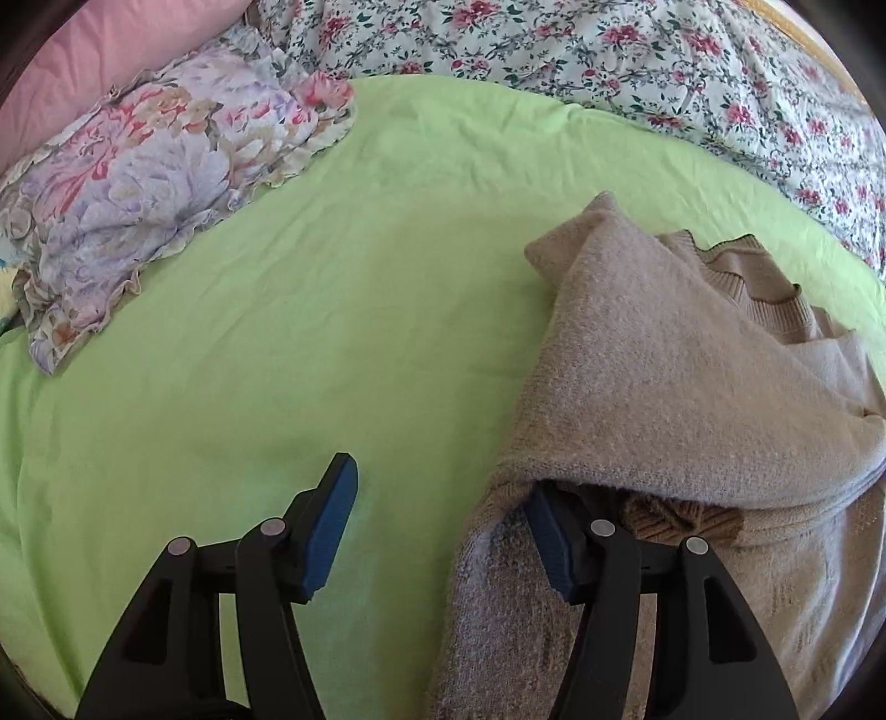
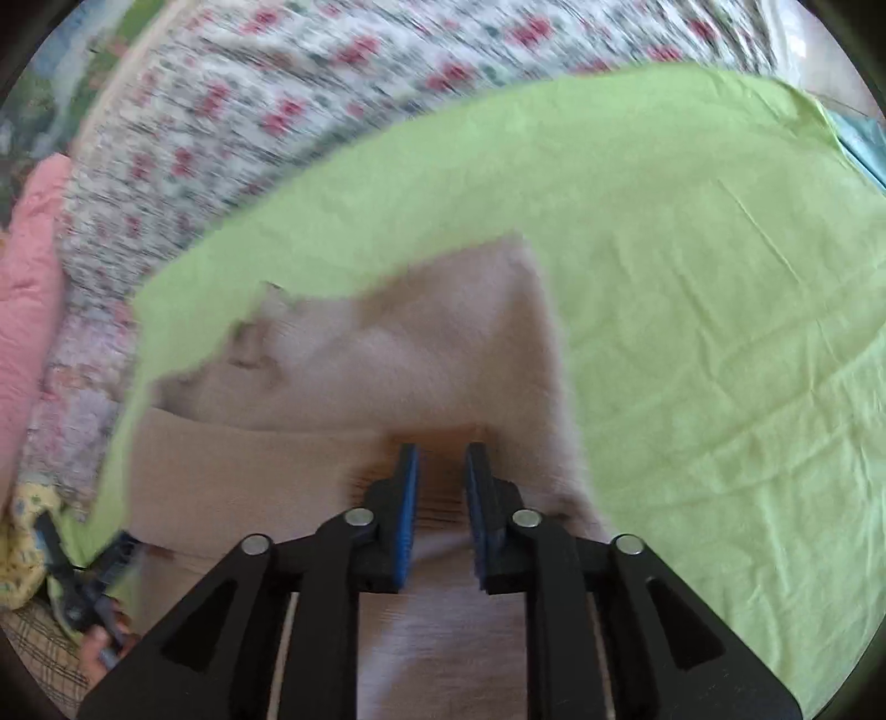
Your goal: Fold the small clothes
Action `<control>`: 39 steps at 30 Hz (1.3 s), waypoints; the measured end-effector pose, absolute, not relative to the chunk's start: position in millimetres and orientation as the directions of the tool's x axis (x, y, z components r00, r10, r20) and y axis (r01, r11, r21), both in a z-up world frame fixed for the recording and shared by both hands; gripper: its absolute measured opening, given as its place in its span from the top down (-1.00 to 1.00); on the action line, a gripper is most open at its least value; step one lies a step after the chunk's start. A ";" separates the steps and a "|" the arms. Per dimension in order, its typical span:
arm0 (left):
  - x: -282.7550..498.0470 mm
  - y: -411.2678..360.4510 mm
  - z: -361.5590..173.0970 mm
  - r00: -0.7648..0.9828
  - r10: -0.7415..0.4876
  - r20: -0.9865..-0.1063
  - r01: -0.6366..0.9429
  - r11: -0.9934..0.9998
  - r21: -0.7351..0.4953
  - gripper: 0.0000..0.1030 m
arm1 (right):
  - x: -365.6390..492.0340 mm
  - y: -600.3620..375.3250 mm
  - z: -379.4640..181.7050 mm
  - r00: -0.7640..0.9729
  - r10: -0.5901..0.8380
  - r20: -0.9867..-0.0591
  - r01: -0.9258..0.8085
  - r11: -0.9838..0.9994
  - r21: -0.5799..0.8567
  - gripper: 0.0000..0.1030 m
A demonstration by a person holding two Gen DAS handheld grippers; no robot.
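Your beige sweater (image 1: 664, 387) lies on the green sheet (image 1: 304, 332), and the sheet is the big flat thing everything sits on. In the left wrist view the sweater is at the right side of the sheet, with one soft flap folded over on top of itself. Your left gripper (image 1: 437, 526) has its two blue pads wide apart. One pad is out over the bare sheet, and the other pad is tucked under the edge of the folded flap, next to a brown ribbed cuff (image 1: 684, 518). In the right wrist view the picture is blurry. There the sweater (image 2: 387, 354) is in the middle of the sheet (image 2: 692, 332), and your right gripper (image 2: 440, 498) is over it with its pads only a little way apart. Some knit cloth sits between them, but you cannot tell if they pinch it. A flowery pillow (image 1: 138, 194) rests at the far left corner of the sheet, and a flowery blanket (image 1: 609, 50) lies along its far edge.
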State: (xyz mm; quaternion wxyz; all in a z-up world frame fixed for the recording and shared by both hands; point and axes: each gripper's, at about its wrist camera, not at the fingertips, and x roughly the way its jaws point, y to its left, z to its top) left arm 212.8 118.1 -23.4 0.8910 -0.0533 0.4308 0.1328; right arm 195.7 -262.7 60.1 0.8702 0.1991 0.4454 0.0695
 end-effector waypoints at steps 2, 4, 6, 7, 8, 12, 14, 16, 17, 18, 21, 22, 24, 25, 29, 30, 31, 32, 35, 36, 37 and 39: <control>213.7 118.8 -23.7 0.596 0.190 -0.780 -0.284 0.959 0.017 -0.20 | 205.4 -232.7 72.8 0.575 0.402 -0.712 -0.037 0.883 0.468 -0.13; 211.4 118.3 -21.4 0.605 0.188 -0.773 -0.286 0.958 0.008 -0.20 | 222.3 -192.4 73.3 0.517 0.518 -0.681 -0.142 0.837 0.529 -0.19; 211.8 119.9 -19.2 0.618 0.186 -0.764 -0.289 0.957 -0.001 -0.20 | 243.7 -139.4 70.2 0.430 0.606 -0.669 -0.248 0.792 0.558 -0.23; 211.7 119.9 -18.1 0.626 0.187 -0.757 -0.291 0.957 -0.005 -0.20 | 252.2 -117.4 66.8 0.386 0.635 -0.669 -0.291 0.772 0.564 -0.34; 212.0 120.1 -17.6 0.631 0.187 -0.753 -0.293 0.956 -0.009 -0.20 | 264.6 -94.2 61.5 0.345 0.659 -0.668 -0.324 0.752 0.574 -0.38; 208.8 121.0 -18.7 0.652 0.172 -0.738 -0.293 0.955 -0.037 -0.20 | 320.1 -24.9 35.1 0.206 0.717 -0.666 -0.348 0.690 0.635 -0.38; 206.6 124.7 -18.4 0.664 0.146 -0.733 -0.289 0.954 -0.072 -0.20 | 343.7 2.7 19.7 0.116 0.696 -0.708 -0.342 0.698 0.630 -0.38; 205.5 126.9 -18.8 0.671 0.128 -0.730 -0.287 0.953 -0.096 -0.20 | 363.0 30.6 -2.3 -0.028 0.673 -0.740 -0.330 0.692 0.642 -0.41; 205.3 127.3 -19.3 0.672 0.123 -0.731 -0.286 0.953 -0.103 -0.20 | 368.6 40.8 -12.3 -0.089 0.675 -0.732 -0.321 0.676 0.663 -0.41; 205.3 128.1 -19.7 0.672 0.118 -0.731 -0.288 0.951 -0.111 -0.20 | 374.6 52.6 -20.2 -0.139 0.702 -0.698 -0.320 0.635 0.703 -0.41; 205.2 128.0 -20.1 0.676 0.108 -0.729 -0.288 0.949 -0.127 -0.20 | 381.9 62.3 -26.9 -0.142 0.774 -0.618 -0.321 0.554 0.768 -0.41; 205.6 127.6 -20.7 0.675 0.108 -0.730 -0.289 0.949 -0.126 -0.20 | 383.7 63.0 -28.1 -0.117 0.802 -0.586 -0.313 0.530 0.788 -0.41; 205.7 128.4 -21.1 0.672 0.105 -0.733 -0.294 0.947 -0.133 -0.20 | 389.7 60.8 -34.0 -0.070 0.875 -0.480 -0.273 0.446 0.852 -0.36; 205.5 129.8 -20.9 0.675 0.096 -0.732 -0.291 0.946 -0.145 -0.20 | 391.5 57.4 -35.5 -0.043 0.908 -0.416 -0.255 0.393 0.884 -0.36; 202.1 138.8 -19.1 0.675 0.017 -0.737 -0.258 0.942 -0.215 -0.20 | 387.6 36.6 -22.4 0.104 0.924 -0.368 -0.250 0.383 0.890 -0.37; 199.9 140.8 -17.6 0.676 -0.007 -0.736 -0.243 0.942 -0.233 -0.20 | 385.2 31.6 -16.3 0.110 0.911 -0.397 -0.268 0.412 0.871 -0.37; 197.6 143.2 -16.0 0.677 -0.029 -0.735 -0.229 0.942 -0.247 -0.20 | 381.1 27.7 -10.2 0.115 0.896 -0.429 -0.286 0.444 0.850 -0.37; 196.9 144.6 -15.5 0.673 -0.038 -0.738 -0.223 0.942 -0.252 -0.22 | 374.6 21.5 -2.2 0.123 0.878 -0.462 -0.311 0.476 0.823 -0.37; 195.9 141.9 -14.8 0.670 -0.026 -0.741 -0.211 0.951 -0.224 -0.25 | 348.9 -7.3 21.4 0.150 0.838 -0.525 -0.353 0.542 0.763 -0.37; 197.4 138.6 -15.1 0.668 -0.010 -0.744 -0.211 0.956 -0.202 -0.25 | 334.3 -16.5 27.0 0.152 0.833 -0.531 -0.364 0.547 0.754 -0.37; 200.9 134.2 -15.6 0.663 0.005 -0.748 -0.208 0.962 -0.178 -0.25 | 315.8 -25.1 30.9 0.148 0.839 -0.524 -0.378 0.538 0.754 -0.37; 208.6 128.7 -16.3 0.653 0.043 -0.756 -0.217 0.967 -0.132 -0.25 | 283.3 -32.3 30.1 0.127 0.854 -0.504 -0.402 0.509 0.761 -0.37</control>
